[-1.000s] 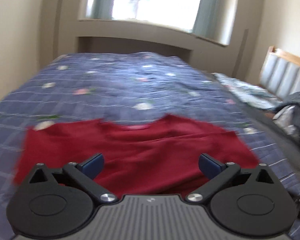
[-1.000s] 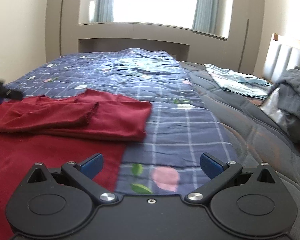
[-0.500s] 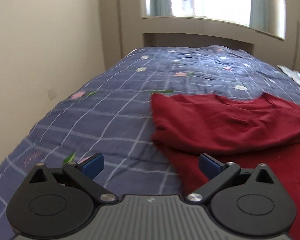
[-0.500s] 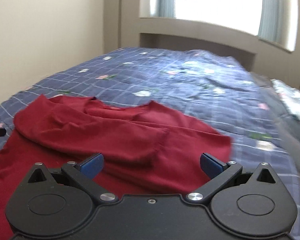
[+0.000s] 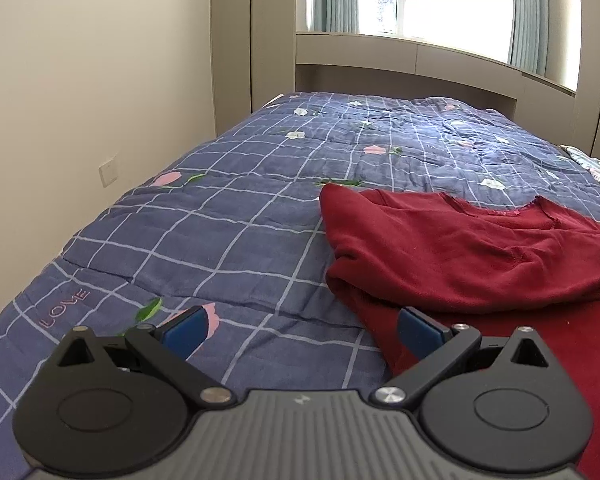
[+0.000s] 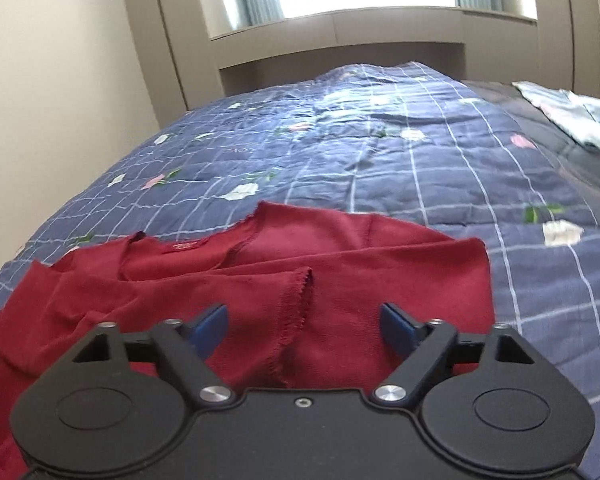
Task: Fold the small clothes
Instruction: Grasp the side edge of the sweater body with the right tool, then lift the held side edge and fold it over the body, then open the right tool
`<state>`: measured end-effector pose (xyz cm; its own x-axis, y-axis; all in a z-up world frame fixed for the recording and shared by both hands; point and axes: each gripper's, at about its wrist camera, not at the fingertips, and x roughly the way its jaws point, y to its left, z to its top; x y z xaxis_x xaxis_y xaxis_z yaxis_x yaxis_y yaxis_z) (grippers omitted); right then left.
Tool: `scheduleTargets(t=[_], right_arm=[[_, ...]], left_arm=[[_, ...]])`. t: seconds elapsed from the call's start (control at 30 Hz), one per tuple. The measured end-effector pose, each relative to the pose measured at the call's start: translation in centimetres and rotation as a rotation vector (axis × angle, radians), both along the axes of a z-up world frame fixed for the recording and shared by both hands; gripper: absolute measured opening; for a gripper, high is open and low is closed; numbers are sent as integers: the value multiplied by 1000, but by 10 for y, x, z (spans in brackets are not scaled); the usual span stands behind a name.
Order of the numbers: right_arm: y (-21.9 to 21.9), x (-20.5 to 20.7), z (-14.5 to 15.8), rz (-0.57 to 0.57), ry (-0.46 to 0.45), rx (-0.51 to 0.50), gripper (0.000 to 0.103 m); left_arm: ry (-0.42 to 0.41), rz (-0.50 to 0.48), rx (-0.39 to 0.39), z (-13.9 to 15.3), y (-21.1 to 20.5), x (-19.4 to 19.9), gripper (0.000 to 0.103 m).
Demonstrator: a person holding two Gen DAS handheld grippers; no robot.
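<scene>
Quilt (image 6: 440, 152): red top (image 6: 340, 264) collar apparently windowward

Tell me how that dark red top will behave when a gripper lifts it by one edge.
The dark red top will probably sag limply: its sleeve already lies folded over in soft creases. It looks thin, so likely light. Its knit may cling to the quilt and drag rather than slide.

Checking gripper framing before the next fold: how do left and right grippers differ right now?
The left gripper sits over the sweater's left edge, one pad above the blue quilt; the right gripper sits fully over red fabric, a sleeve hem between its pads. The left's jaws stand wide; the right's are narrower and closing. Both grip nothing yet and point down at the bed.
</scene>
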<state>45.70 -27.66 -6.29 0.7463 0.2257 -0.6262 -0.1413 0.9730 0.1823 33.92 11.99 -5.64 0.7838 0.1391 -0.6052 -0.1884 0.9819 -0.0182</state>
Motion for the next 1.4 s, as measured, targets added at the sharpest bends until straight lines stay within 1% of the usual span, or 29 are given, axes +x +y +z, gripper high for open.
scheduleTargets(t=[0.03, 0.1, 0.13, 0.2, 0.23, 0.27, 0.33, 0.43, 0.57, 0.73, 0.83, 0.9, 0.93, 1.0, 1.1, 1.13, 1.17, 1.2, 1.23, 1.27, 1.33, 1.4], right_arm=[[1, 1, -1, 3, 4, 2, 78], [4, 0, -2, 21, 2, -2, 66], [6, 0, -1, 32, 1, -7, 58], [11, 1, 0, 49, -1, -19, 35], [13, 1, 2, 58, -2, -20, 27], [14, 2, 3, 66, 2, -18, 12], [16, 3, 8, 79, 6, -7, 12], [17, 1, 31, 109, -34, 75, 11], [22, 4, 82, 155, -113, 200, 11], [35, 17, 149, 220, -211, 314, 11], [44, 27, 182, 256, -255, 343, 11], [51, 31, 198, 270, -285, 330, 11], [53, 32, 204, 278, -294, 325, 11], [56, 33, 211, 289, -305, 322, 11], [56, 33, 214, 295, -312, 310, 11], [55, 33, 213, 292, -311, 306, 11], [54, 32, 212, 288, -309, 300, 11], [52, 31, 208, 282, -306, 293, 11], [50, 31, 204, 275, -297, 289, 11], [49, 31, 200, 267, -287, 288, 11], [42, 31, 189, 247, -270, 287, 11], [36, 29, 176, 226, -247, 280, 11]], left_arm=[[-1, -2, 2, 0, 0, 1, 103], [-3, -10, 8, 1, -1, 1, 103], [-3, -14, 13, 1, -1, 2, 103], [-2, -28, 24, 1, -2, 4, 103], [-2, -35, 33, 1, -4, 6, 103], [-4, -41, 40, 2, -4, 7, 103], [-9, -63, 57, 2, -7, 11, 103], [1, -103, 89, 0, -15, 16, 103], [-7, -134, 117, -1, -26, 23, 103], [-46, -145, 152, -2, -47, 39, 103], [-36, -140, 183, -7, -63, 51, 103], [-35, -139, 210, -9, -70, 55, 102], [-36, -135, 225, -10, -72, 57, 100], [-33, -121, 265, -12, -76, 60, 94], [-29, -78, 290, -13, -74, 64, 78], [-35, -67, 282, -12, -71, 64, 67], [-44, -57, 273, -11, -69, 63, 50], [-50, -47, 259, -10, -65, 61, 41], [-53, -44, 245, -10, -63, 60, 26], [-55, -34, 234, -10, -58, 58, 16], [-57, -9, 243, -10, -53, 55, 8], [-52, 21, 262, -10, -49, 51, 5]])
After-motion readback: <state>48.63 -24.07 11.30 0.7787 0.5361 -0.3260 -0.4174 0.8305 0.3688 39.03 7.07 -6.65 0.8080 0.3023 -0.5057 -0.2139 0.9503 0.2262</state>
